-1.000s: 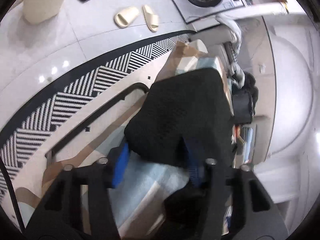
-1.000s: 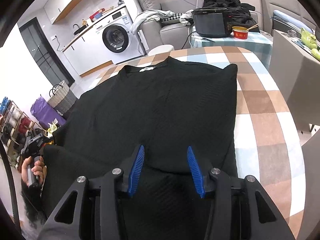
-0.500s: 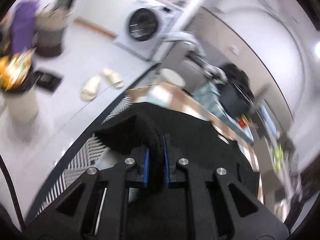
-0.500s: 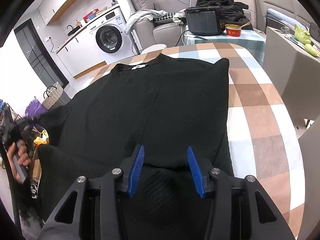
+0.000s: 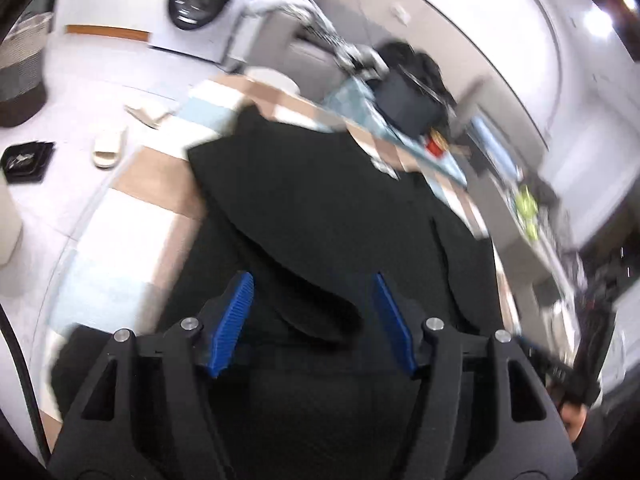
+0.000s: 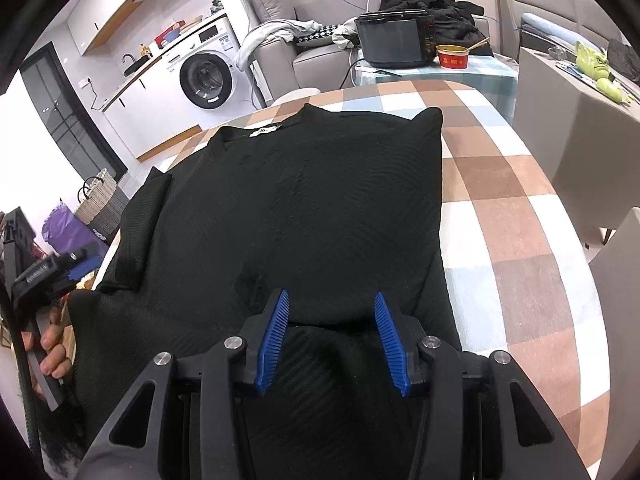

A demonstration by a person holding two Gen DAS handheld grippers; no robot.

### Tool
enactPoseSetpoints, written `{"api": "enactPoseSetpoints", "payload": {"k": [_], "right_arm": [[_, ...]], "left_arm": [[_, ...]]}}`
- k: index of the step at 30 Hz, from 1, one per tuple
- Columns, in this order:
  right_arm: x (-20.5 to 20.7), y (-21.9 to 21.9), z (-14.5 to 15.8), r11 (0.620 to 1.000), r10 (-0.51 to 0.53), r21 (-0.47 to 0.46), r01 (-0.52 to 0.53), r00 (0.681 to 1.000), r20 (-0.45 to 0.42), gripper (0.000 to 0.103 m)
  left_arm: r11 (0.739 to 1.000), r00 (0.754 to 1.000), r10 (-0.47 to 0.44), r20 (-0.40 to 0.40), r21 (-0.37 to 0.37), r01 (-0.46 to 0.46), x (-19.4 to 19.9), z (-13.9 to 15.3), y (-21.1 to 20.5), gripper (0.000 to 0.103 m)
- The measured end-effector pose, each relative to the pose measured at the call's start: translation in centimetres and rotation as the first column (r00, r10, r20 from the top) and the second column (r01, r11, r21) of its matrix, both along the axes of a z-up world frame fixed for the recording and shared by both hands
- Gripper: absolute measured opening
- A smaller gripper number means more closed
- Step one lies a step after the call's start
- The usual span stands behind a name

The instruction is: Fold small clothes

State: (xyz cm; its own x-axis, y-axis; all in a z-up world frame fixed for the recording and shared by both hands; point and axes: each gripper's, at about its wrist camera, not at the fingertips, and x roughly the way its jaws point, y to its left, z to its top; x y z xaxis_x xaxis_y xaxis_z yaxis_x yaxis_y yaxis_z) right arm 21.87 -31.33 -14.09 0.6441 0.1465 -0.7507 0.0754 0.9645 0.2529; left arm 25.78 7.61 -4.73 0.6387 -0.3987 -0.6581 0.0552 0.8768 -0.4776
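A black knit sweater (image 6: pixel 320 200) lies flat on the checked tablecloth (image 6: pixel 520 240), collar at the far end. Its left sleeve (image 6: pixel 144 220) is folded in along the body. In the left wrist view the sweater (image 5: pixel 340 208) fills the middle, and the sleeve end (image 5: pixel 320 312) lies loose between my left gripper's (image 5: pixel 316 320) opening jaws, clear of both pads. A hand (image 6: pixel 48 344) holds that left gripper (image 6: pixel 80 266) at the table's left edge. My right gripper (image 6: pixel 330 332) stands open over the near hem fold, pads clear of the cloth.
Behind the table are a washing machine (image 6: pixel 206 80), a sofa (image 6: pixel 320 56) strewn with clothes, and a side table bearing a black appliance (image 6: pixel 396 44) and a red bowl (image 6: pixel 452 58). A grey table (image 6: pixel 580 120) stands at right. A basket (image 6: pixel 100 200) and slippers (image 5: pixel 108 148) are on the floor.
My left gripper, shut on the sleeve half a second ago, has swung up over the table and its jaws have parted; the sleeve now lies on the sweater. The right gripper has kept still.
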Motion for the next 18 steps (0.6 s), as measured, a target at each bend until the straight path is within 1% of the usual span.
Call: {"api": "enactPoseSetpoints", "payload": {"k": [2, 4, 7, 8, 10, 12, 13, 14, 15, 18], "right_arm": [[0.0, -0.1, 0.0, 1.000, 0.001, 0.009, -0.001, 1.000, 0.003, 0.046], [0.0, -0.1, 0.0, 1.000, 0.002, 0.009, -0.002, 1.000, 0.001, 0.046], [0.0, -0.2, 0.0, 1.000, 0.004, 0.016, -0.004, 1.000, -0.003, 0.046], [0.0, -0.4, 0.0, 1.000, 0.003, 0.024, -0.003, 1.000, -0.003, 0.046], [-0.1, -0.7, 0.0, 0.999, -0.002, 0.035, 0.002, 1.000, -0.009, 0.046], [-0.3, -0.9, -0.1, 0.999, -0.009, 0.033, 0.010, 1.000, -0.011, 0.046], [-0.3, -1.1, -0.1, 0.999, -0.015, 0.034, 0.015, 1.000, -0.013, 0.046], [-0.4, -1.3, -0.2, 0.999, -0.020, 0.039, 0.020, 1.000, -0.013, 0.046], [-0.5, -1.6, -0.2, 0.999, -0.028, 0.045, 0.029, 0.999, -0.015, 0.046], [-0.6, -2.1, -0.3, 0.997, -0.046, 0.053, 0.047, 0.999, -0.014, 0.046]], "left_arm": [[0.997, 0.996, 0.079, -0.049, -0.016, -0.080, 0.9, -0.7, 1.9, 0.059], [0.991, 0.991, 0.118, -0.066, -0.053, -0.122, 2.6, -1.7, 2.9, 0.059], [0.988, 0.984, 0.153, -0.093, -0.001, -0.154, 5.6, -3.6, 3.3, 0.056], [0.986, 0.980, 0.165, -0.111, 0.012, -0.165, 6.6, -4.3, 3.2, 0.052], [0.982, 0.973, 0.190, -0.127, 0.040, -0.187, 8.0, -5.0, 3.2, 0.045], [0.973, 0.964, 0.222, -0.145, 0.094, -0.210, 9.0, -6.0, 3.3, 0.025], [0.973, 0.965, 0.221, -0.143, 0.101, -0.208, 9.3, -6.5, 3.4, 0.022], [0.973, 0.966, 0.221, -0.137, 0.105, -0.207, 9.7, -6.9, 3.3, 0.015], [0.972, 0.966, 0.224, -0.129, 0.104, -0.211, 9.6, -6.7, 3.2, 0.013], [0.972, 0.971, 0.223, -0.084, 0.089, -0.215, 9.6, -6.1, 2.6, 0.009]]}}
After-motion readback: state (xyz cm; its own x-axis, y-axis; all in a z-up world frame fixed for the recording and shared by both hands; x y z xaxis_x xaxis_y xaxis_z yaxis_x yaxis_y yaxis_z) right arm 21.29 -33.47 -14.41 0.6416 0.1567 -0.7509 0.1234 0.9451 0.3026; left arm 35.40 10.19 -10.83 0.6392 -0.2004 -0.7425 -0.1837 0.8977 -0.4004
